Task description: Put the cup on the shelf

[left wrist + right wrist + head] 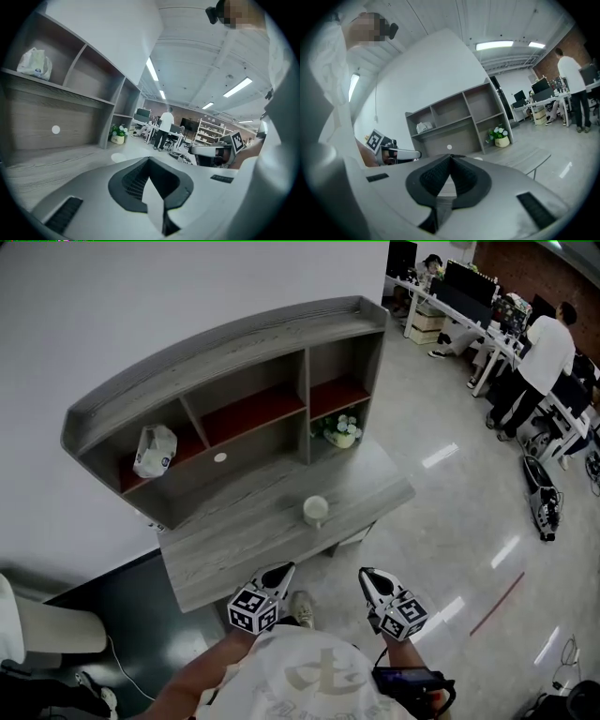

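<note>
Closest to the lens is the person's pale shirt (314,681), and just beyond it both tools are held low over the floor, short of the counter (234,545). Left gripper (281,568) has its jaws pressed together on nothing, the dark tips meeting in a point in its own view. Right gripper (367,575) is likewise closed tight and empty.

What matters for the coming move is that the cup (316,510) stands ahead of both grippers, roughly on the line between them, near the counter's front-right part and well apart from either tip. From the head view the left tip looks slightly nearer, though the gap is small enough that either hand could reach in. Whichever one goes must first spread its jaws.

In looks the cup is small, off-white and upright, mouth facing up (whether it has a handle is too small to tell). It stands alone on grey wood-grain.

Behind it rises the shelf (244,343), with open compartments. A white bag (155,450) sits in the left one and a potted plant (339,430) in the lower right, so the middle bays look the freest
</note>
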`<act>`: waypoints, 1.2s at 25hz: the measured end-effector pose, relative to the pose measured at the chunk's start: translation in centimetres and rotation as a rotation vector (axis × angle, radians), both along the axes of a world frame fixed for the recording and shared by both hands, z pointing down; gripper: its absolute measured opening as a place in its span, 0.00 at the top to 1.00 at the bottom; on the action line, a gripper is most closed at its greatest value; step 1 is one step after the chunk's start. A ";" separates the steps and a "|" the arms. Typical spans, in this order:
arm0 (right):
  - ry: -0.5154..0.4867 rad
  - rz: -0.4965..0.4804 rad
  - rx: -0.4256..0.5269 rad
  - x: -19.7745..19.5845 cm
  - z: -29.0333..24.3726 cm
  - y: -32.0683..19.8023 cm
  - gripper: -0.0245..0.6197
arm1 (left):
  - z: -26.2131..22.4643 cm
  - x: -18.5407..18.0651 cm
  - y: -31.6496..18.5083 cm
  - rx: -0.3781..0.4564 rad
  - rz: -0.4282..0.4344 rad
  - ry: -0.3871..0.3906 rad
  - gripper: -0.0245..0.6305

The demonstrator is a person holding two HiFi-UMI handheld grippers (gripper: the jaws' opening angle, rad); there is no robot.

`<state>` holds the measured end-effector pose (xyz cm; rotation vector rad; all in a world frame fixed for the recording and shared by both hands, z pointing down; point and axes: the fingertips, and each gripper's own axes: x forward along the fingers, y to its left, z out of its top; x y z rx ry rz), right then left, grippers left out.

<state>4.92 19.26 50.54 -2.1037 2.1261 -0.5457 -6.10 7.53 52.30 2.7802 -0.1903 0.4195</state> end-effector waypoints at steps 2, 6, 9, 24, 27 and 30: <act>-0.007 -0.001 0.004 -0.2 0.0 0.2 0.96 | 0.2 -0.5 0.4 -0.002 -0.002 -0.004 0.96; -0.011 0.002 0.002 -0.6 0.0 0.7 0.96 | 0.0 -0.9 1.1 -0.001 -0.002 -0.004 0.96; -0.017 0.009 0.002 -0.7 0.0 1.0 0.96 | -0.2 -1.0 1.5 0.004 0.003 -0.002 0.96; -0.027 0.026 0.005 -0.3 0.4 0.6 0.96 | -0.2 -0.9 0.8 0.017 0.002 -0.010 0.96; -0.031 0.028 -0.004 0.2 1.0 0.4 0.96 | -0.1 -0.3 0.5 0.013 0.003 -0.010 0.96; -0.034 0.029 -0.007 0.9 1.3 -0.1 0.96 | 0.2 0.2 -0.1 0.009 0.003 -0.011 0.96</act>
